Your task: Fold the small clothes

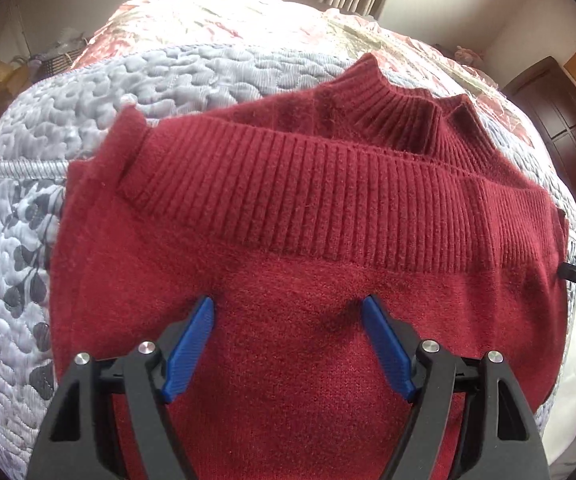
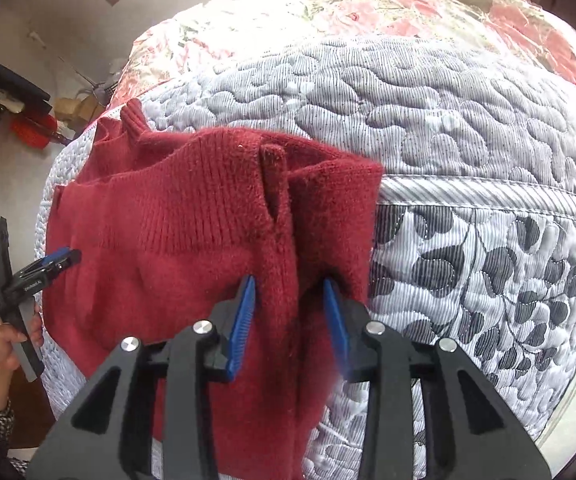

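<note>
While folded on quilt (image 1: 88, 92) | ribbed red sweater (image 1: 328, 216) | both grippers spread apart

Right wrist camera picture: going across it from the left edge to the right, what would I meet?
A hand holding the left gripper → red sweater → right gripper, its blue fingers astride a fold of the sweater → grey quilted bedspread.
</note>
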